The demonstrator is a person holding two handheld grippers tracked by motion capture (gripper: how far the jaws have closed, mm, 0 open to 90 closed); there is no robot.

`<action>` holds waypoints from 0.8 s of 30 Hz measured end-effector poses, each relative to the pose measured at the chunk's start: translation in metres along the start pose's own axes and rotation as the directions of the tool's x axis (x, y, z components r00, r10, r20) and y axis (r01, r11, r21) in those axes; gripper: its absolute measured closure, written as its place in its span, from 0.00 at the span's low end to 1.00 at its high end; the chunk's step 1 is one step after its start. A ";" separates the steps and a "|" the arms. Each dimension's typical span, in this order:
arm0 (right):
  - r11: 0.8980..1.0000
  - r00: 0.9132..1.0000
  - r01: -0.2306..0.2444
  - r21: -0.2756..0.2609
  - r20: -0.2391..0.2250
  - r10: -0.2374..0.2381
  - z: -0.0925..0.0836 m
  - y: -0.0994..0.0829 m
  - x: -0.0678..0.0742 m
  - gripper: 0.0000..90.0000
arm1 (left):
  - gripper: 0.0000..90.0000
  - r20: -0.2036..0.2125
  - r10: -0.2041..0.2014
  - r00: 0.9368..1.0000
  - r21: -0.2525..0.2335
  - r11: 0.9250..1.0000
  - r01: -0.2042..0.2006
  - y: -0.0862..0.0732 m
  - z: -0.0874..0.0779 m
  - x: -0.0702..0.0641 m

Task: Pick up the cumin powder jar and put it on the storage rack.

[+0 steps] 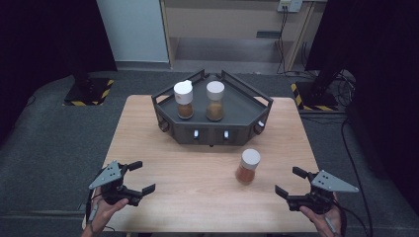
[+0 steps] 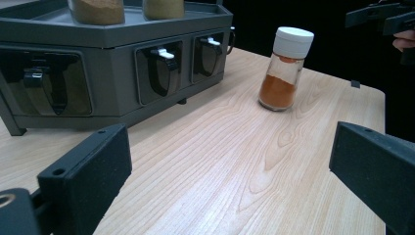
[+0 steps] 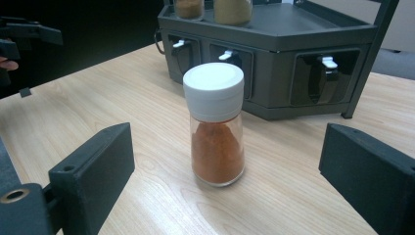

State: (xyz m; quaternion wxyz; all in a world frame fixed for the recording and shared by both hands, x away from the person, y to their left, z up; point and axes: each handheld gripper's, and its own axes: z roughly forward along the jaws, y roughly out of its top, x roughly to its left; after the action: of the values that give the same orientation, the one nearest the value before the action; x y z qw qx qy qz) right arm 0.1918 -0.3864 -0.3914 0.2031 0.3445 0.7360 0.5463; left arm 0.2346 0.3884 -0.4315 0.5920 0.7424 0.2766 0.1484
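**Lining Up on the Spice Jar**

The spice jar (image 1: 247,167) stood upright on the bare worktop (image 1: 197,187), right of centre in the high view and just in front of the grey rack (image 1: 212,129). Its white cap was on and orange powder filled the lower part of the glass. In my right tool's view it sat almost dead centre, between the two black jaws but touching neither.

My right tool (image 1: 291,181) hung at the lower right of the high view, jaws wide apart and empty, near the jar but not yet around it. My left tool (image 1: 141,177) waited at the lower left, jaws likewise spread and empty, well apart from the jar.

Two more jars (image 1: 185,99) stood on the rack's top shelf at the upper middle of the frame.

To my mind the step in hand was the approach for a grasp. Doing it well meant sliding the right tool forward level, keeping the jar centred, and closing on the glass body below the cap. A tall, narrow jar would likely tip if one jaw touched first, so both had to meet it together.
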 end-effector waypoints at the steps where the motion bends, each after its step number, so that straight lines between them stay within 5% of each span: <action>1: 1.000 1.000 0.006 0.000 -0.001 -0.006 0.000 0.000 0.000 0.07 | 0.01 0.001 0.000 1.000 -0.001 1.000 0.000 0.000 0.000 0.000; 24: 1.000 0.999 0.011 0.001 -0.039 -0.011 0.004 -0.005 -0.005 0.07 | 0.01 0.021 -0.001 1.000 -0.002 1.000 0.001 0.000 0.002 0.002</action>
State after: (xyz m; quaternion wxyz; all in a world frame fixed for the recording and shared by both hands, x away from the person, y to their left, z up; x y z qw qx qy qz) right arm 0.1965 -0.3881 -0.3974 0.1917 0.3298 0.7420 0.5513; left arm 0.2375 0.3880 -0.4325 0.5957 0.7432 0.2703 0.1406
